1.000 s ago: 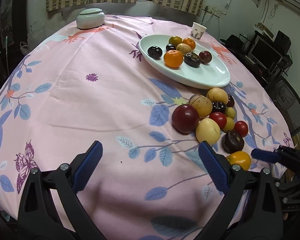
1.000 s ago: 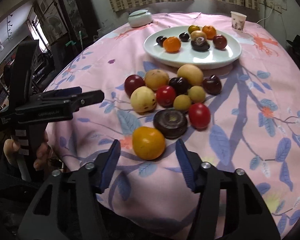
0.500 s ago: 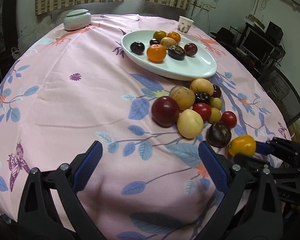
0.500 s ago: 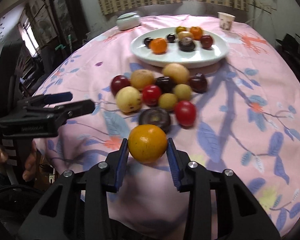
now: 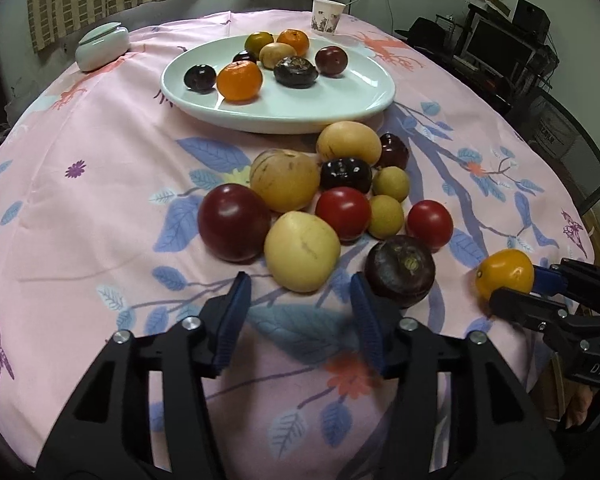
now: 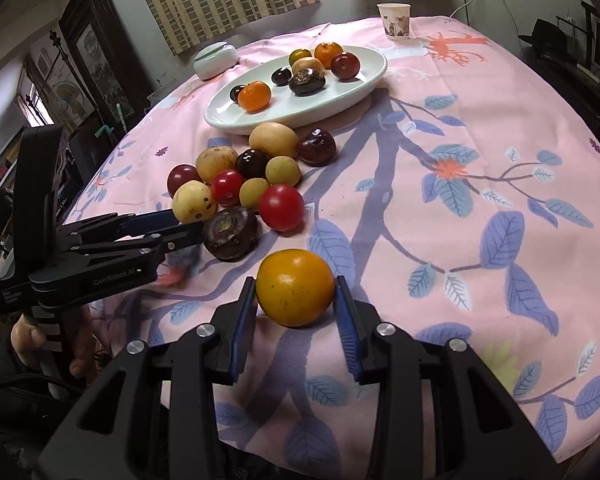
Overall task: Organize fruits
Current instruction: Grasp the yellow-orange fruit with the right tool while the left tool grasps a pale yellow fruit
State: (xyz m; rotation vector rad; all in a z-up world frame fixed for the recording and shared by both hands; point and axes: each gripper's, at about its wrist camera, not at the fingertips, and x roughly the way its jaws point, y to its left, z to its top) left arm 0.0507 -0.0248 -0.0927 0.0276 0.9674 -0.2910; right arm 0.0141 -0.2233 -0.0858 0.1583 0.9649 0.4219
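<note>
Right tongs (image 6: 295, 306) clamped on the yellow-orange fruit (image 6: 295, 293), both blue pads touching its sides, fruit sits just off the near end of the pile, over the pink cloth on the desk (image 6: 480, 128). Left tongs (image 5: 300, 312) closing, nothing between the pads yet; pale yellow fruit (image 5: 302, 251) is just ahead of the gap, dark purple fruit (image 5: 400, 270) beside the right-hand pad. Rest of the loose pile (red, yellow, dark fruits) bunched mid-desk between tongs and the white oval plate (image 5: 340, 108). Plate holds several fruits incl. an orange one (image 5: 239, 80) near its front. Paper cup (image 5: 327, 16) and a white lidded dish (image 5: 102, 45) at the far edge.
</note>
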